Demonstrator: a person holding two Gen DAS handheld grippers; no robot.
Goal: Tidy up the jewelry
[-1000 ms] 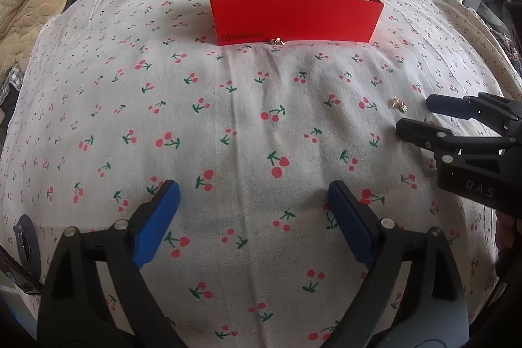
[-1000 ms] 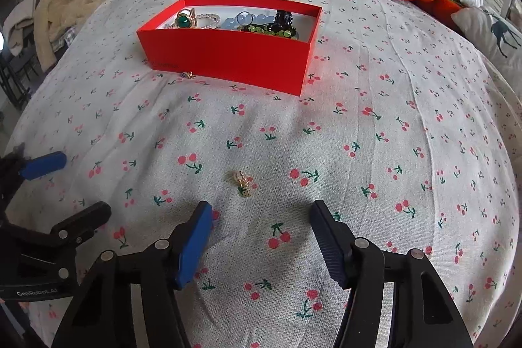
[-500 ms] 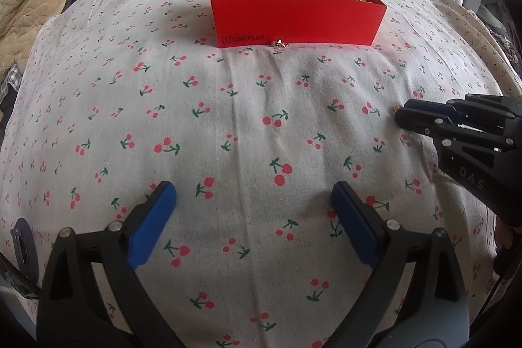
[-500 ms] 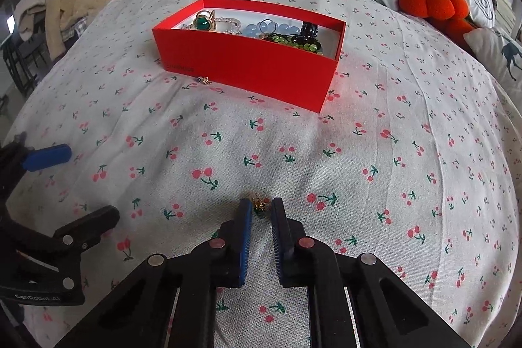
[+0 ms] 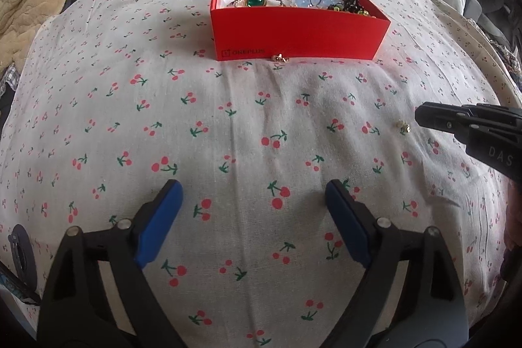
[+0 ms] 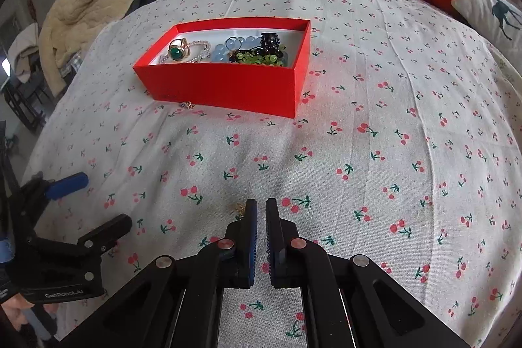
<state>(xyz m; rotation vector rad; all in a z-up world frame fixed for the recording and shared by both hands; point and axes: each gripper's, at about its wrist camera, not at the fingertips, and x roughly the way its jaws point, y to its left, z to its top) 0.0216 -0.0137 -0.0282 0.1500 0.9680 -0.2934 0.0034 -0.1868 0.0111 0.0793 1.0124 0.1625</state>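
Now the right gripper (image 6: pixel 261 211) has its fingers almost together with nothing between them. A tiny gold earring (image 6: pixel 239 209) lies on the cherry cloth (image 6: pixel 391 152), just left of the left fingertip and outside the gap. The left gripper (image 5: pixel 253 196) has its fingers wide apart over bare cloth near the front edge. A red box (image 6: pixel 228 87) sits toward the back of the cloth with rings and beads inside. Another small gold piece (image 5: pixel 280 57) lies right against its front wall.

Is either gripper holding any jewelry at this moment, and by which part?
Nothing is held. The right gripper is shut on nothing; the small gold earring lies just left of its jaws. The left gripper is open.
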